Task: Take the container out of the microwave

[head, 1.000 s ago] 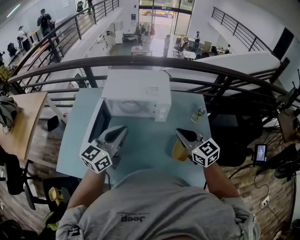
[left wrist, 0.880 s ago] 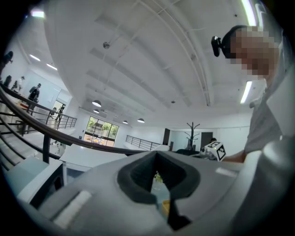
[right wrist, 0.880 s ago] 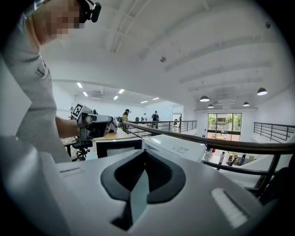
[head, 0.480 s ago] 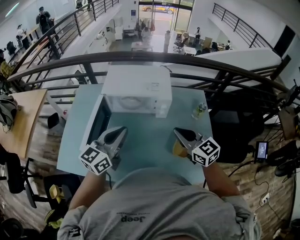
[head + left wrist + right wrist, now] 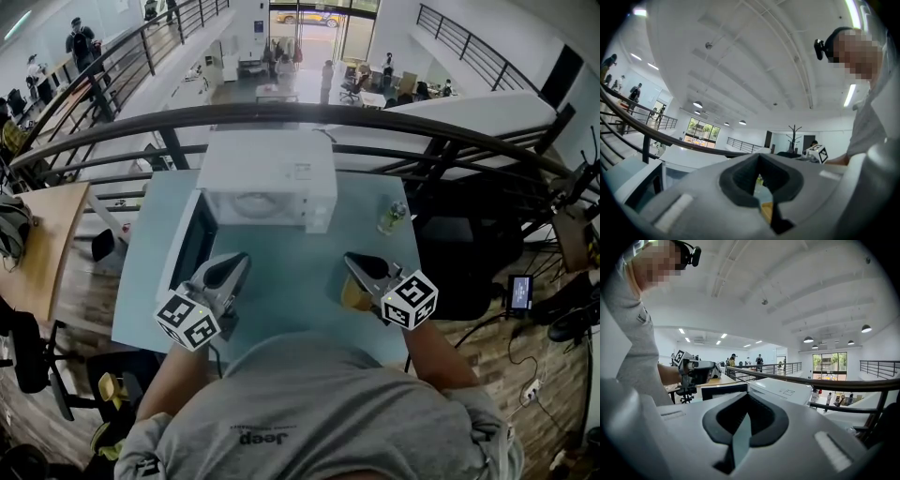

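Note:
The white microwave [image 5: 267, 178] stands at the back of the pale blue table [image 5: 281, 291], its door [image 5: 192, 246] swung open to the left. Inside I see only a pale round plate. An amber container [image 5: 354, 294] sits on the table at the front right, right beside and partly under my right gripper [image 5: 349, 259], which is shut with nothing in it. My left gripper [image 5: 240, 259] hovers near the open door, jaws together and empty. The left gripper view shows a sliver of the amber container [image 5: 765, 211] past the jaws.
A small glass jar [image 5: 392, 216] stands at the table's right edge. A dark curved railing [image 5: 309, 117] runs just behind the microwave. A wooden desk [image 5: 47, 244] is to the left and a black chair [image 5: 459, 262] to the right.

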A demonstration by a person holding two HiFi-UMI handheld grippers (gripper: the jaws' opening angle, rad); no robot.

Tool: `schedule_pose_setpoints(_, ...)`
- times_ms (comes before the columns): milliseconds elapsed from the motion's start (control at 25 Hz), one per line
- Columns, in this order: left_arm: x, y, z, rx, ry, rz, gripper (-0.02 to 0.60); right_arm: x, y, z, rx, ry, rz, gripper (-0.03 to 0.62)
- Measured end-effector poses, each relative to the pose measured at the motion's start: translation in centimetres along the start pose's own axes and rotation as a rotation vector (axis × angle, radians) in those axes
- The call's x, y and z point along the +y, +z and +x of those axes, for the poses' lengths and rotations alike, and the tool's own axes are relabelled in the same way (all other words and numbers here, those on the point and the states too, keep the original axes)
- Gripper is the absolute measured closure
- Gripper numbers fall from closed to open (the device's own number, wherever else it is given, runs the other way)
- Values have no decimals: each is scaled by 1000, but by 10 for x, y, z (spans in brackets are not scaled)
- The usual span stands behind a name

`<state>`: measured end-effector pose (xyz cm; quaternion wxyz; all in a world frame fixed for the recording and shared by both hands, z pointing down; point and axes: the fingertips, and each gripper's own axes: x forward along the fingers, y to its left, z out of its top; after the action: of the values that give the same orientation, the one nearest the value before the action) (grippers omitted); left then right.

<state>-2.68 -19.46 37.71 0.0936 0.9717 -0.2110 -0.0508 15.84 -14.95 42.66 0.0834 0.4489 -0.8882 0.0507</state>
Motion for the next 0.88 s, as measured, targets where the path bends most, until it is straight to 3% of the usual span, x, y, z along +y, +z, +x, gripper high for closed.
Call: schedule_pose_setpoints(880, -9, -11, -7, 7, 10, -34, 552, 10, -15, -6, 39, 13, 2, 591)
